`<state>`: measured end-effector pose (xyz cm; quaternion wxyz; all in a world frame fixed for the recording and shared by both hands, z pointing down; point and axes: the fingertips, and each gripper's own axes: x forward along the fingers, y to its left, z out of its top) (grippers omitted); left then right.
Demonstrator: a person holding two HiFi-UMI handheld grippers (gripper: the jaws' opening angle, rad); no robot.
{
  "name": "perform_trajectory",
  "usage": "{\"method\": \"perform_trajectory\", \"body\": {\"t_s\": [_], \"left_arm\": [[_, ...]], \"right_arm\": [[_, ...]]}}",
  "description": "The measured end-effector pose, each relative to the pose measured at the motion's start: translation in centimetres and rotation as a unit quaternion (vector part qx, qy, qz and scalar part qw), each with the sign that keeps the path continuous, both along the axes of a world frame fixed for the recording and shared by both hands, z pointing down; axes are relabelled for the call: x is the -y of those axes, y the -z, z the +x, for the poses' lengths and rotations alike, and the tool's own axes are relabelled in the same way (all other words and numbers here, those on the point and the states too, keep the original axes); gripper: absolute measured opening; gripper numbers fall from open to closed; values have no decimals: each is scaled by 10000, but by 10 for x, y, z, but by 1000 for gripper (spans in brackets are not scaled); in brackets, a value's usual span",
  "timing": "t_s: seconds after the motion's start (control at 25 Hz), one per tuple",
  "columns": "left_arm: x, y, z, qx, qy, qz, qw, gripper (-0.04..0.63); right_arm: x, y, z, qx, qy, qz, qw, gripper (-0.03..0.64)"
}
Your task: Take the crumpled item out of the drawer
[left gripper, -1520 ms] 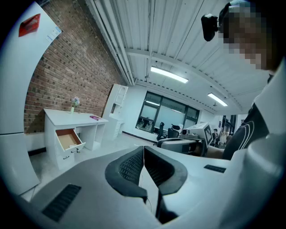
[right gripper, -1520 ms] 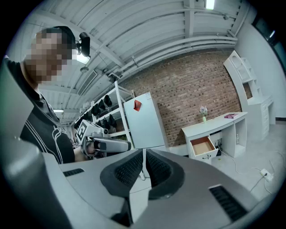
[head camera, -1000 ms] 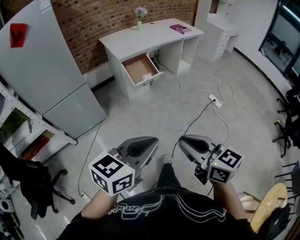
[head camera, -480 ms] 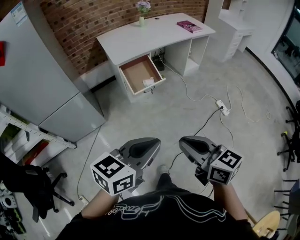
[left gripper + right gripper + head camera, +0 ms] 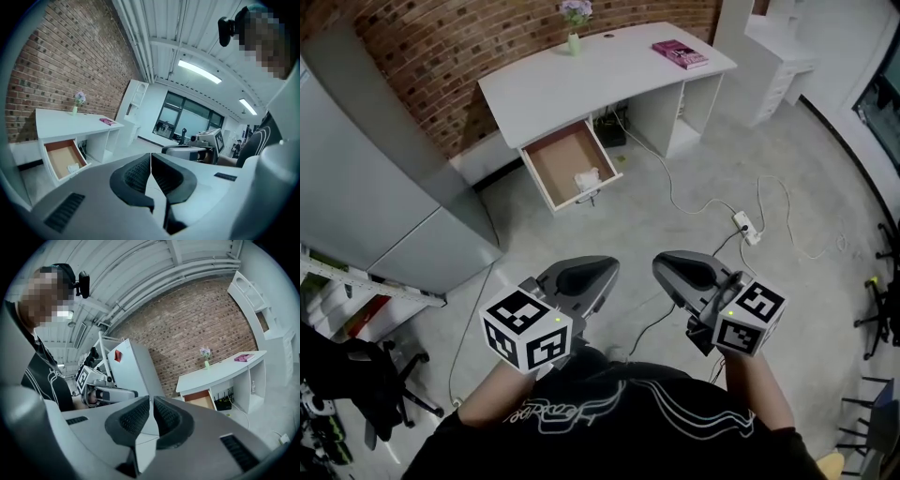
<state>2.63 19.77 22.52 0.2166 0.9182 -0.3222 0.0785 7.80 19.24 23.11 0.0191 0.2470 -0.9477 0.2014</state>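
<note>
A white desk stands against the brick wall, with its drawer pulled open. A small crumpled white item lies in the drawer's front right corner, and shows again as the crumpled item in the left gripper view. Both grippers are held close to the person's body, far from the drawer. My left gripper is shut and empty. My right gripper is shut and empty too. The right gripper view shows the drawer only from the side, its contents hidden.
A grey fridge stands left of the desk. A power strip and cables lie on the floor to the right. A pink book and a flower vase sit on the desk. An office chair is at lower left.
The person has moved toward the desk, so the drawer sits lower and larger in the head view. Both grippers stay shut in front of the body.
</note>
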Motion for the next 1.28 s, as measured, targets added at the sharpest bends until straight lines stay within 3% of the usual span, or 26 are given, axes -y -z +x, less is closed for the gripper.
{"method": "perform_trajectory", "body": {"t_s": [0.28, 0.52, 0.76, 1.0, 1.28], "left_arm": [[44, -14, 2, 182, -16, 50, 9998, 25], [116, -47, -8, 622, -116, -74, 9980, 26], [236, -97, -24, 856, -71, -243, 9960, 26], [352, -166, -54, 1197, -4, -706, 9903, 32], [465, -257, -91, 1512, -13, -1077, 9826, 127]], "right_arm": [[44, -8, 6, 8, 63, 34, 10000, 55], [110, -26, -2, -34, 6, -16, 10000, 55], [203, -58, -9, 104, -128, -469, 9988, 56], [305, -99, -25, 80, -153, -1047, 9944, 57], [405, -155, -44, -88, -175, -1270, 9917, 57]]}}
